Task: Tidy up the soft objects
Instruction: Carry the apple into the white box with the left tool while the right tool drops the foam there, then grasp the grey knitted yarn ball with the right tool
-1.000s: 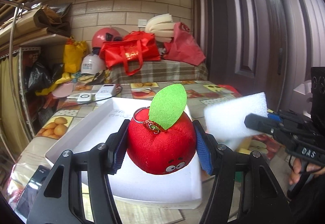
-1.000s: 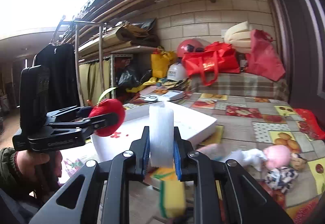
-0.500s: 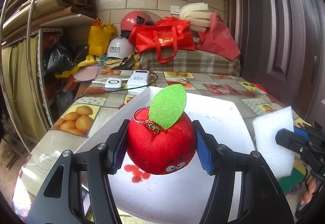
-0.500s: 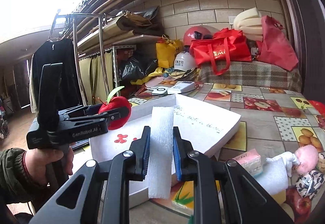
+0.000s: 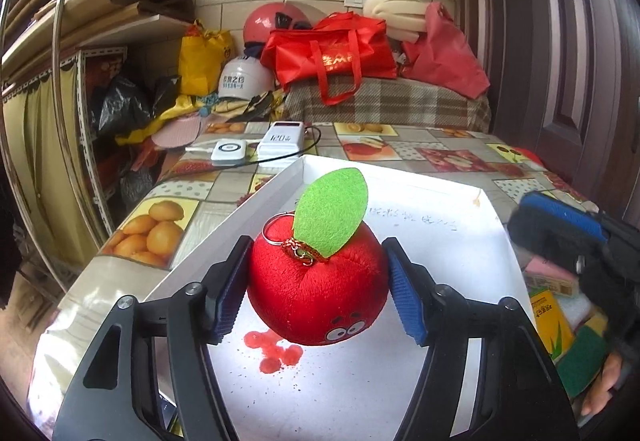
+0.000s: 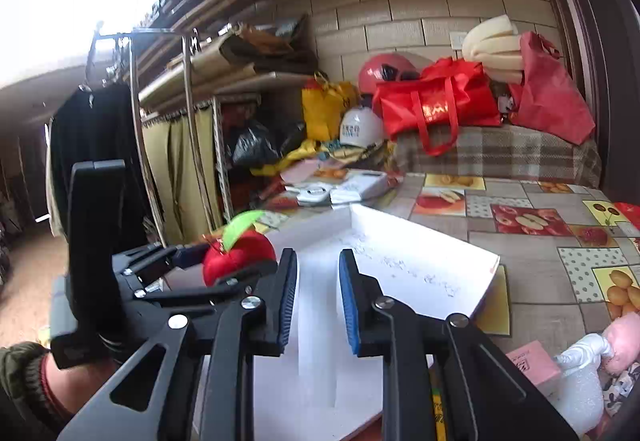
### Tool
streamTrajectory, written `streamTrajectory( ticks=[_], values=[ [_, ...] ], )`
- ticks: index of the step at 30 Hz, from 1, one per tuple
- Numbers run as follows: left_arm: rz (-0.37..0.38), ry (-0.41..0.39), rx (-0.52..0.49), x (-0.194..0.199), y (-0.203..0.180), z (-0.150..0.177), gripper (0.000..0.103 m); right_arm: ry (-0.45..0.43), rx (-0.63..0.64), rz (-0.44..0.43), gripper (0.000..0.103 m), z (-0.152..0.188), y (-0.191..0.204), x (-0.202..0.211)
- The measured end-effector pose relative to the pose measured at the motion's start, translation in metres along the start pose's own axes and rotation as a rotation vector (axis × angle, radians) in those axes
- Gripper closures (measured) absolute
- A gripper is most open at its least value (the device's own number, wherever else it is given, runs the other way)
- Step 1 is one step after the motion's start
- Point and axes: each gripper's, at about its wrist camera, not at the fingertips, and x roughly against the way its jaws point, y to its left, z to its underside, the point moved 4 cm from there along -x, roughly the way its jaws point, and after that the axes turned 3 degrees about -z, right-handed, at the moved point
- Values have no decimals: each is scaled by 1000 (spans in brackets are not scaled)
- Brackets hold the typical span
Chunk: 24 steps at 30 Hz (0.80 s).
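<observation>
Left gripper [image 5: 318, 291] fingers [image 5: 228, 293] clamped on red plush apple [image 5: 316, 289], held just above white tray [image 5: 424, 209]. Right gripper [image 6: 318, 299] fingers [image 6: 289, 297] parted, nothing between them; white foam block [image 6: 318, 353] lies in tray below. Tray on fruit-print bench [image 6: 532, 265]; pink doll [image 6: 616, 341] at right edge.

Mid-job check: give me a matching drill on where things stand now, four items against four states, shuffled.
1. plush apple
2. white foam block
3. right gripper
4. pink doll

a. open, holding nothing
b. on the tablecloth, outside the tray
c. clamped in the left gripper
d. lying in the white tray

Pairs: 1-c, 2-d, 3-a, 4-b
</observation>
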Motion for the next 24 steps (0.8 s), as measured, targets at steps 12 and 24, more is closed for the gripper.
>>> streamTrajectory(
  ticks=[12,24],
  values=[
    [-44,-96,-4,19,0,-1,0,-112,71,-1,0,-2,14,43],
    [-28,-141,0,28,1,-2,0,-334,-30,89,0,-39,-45,175]
  ],
)
